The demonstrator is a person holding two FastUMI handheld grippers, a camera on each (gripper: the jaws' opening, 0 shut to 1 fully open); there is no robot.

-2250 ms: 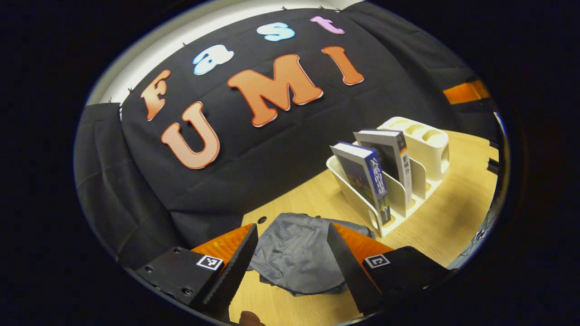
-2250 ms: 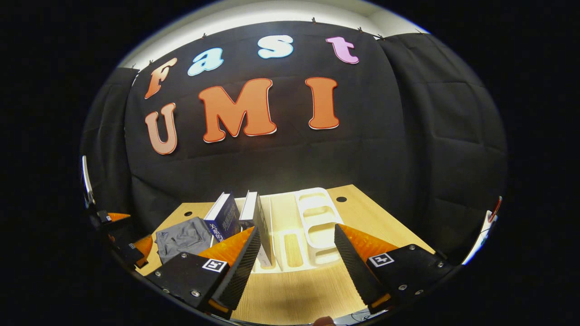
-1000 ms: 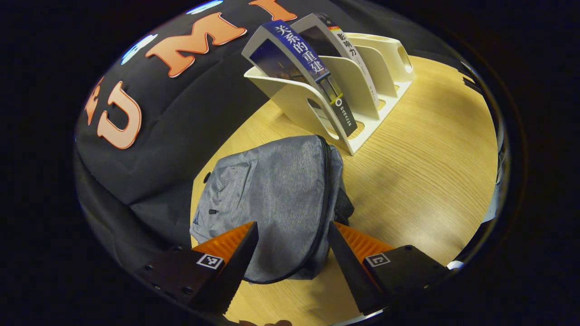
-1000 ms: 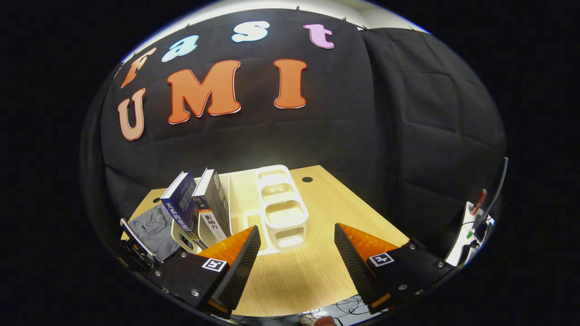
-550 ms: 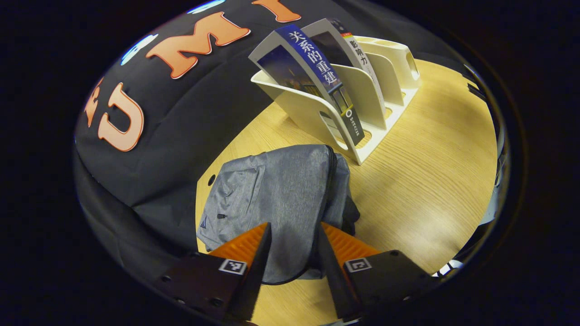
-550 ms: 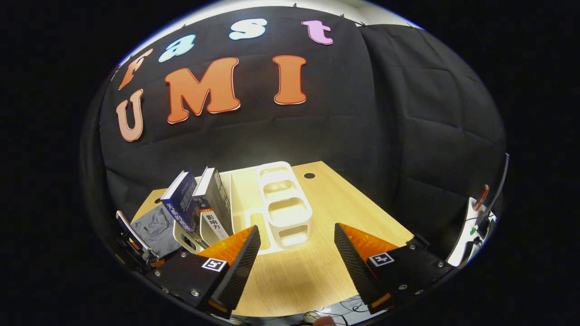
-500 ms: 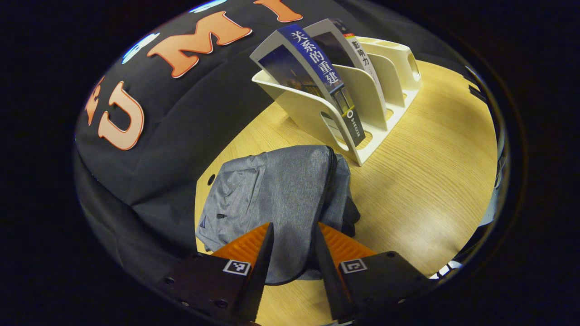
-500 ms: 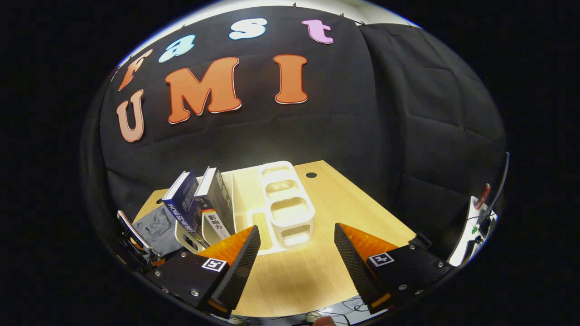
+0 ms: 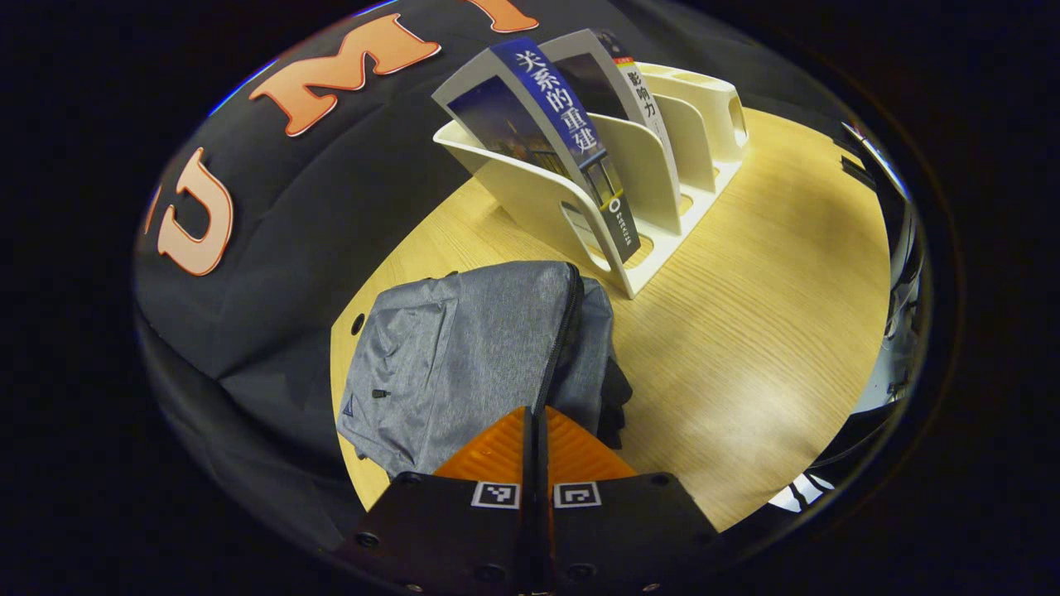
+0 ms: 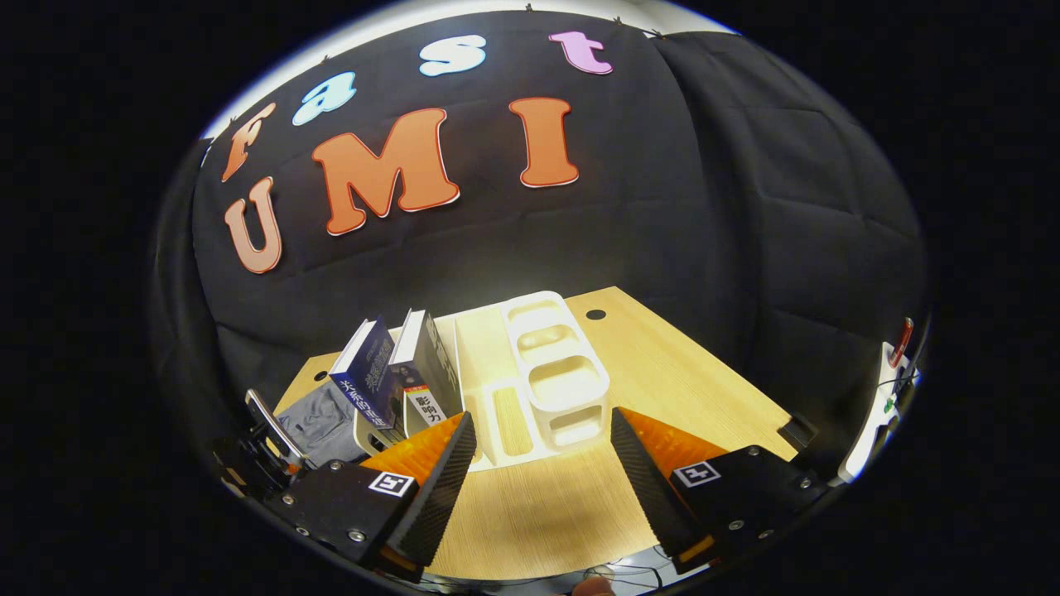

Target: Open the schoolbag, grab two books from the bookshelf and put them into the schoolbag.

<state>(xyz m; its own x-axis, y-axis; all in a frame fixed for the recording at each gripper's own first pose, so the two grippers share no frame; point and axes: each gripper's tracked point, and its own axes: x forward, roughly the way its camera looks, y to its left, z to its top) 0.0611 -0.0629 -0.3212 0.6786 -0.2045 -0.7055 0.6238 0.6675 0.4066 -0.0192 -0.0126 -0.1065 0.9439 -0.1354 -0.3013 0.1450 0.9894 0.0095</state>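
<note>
At the bottom of the left gripper view, our left gripper [image 9: 534, 414] has its fingers pressed together at the zipper line [image 9: 561, 331] of the grey schoolbag [image 9: 464, 348], mid-frame; whether they pinch the pull we cannot tell. We judge the fabric soft, so it will likely bunch. Our right gripper [image 10: 542, 455] hangs with fingers apart; beyond it, left of centre, both books [image 10: 397, 372] lean in the white bookshelf [image 10: 538, 381], probably stiff and best taken by the spine.

Your left gripper [image 9: 534, 414] has its fingers pressed together at the schoolbag's [image 9: 464, 348] zipper line, but they cover the spot, so you cannot tell whether a zipper pull sits between them. The bag's near edge is hidden behind that gripper. In the right gripper view, your own finger [image 10: 431, 463] covers the bookshelf's [image 10: 530, 389] near left corner, and the books [image 10: 389, 377] hide most of the bag.
</note>
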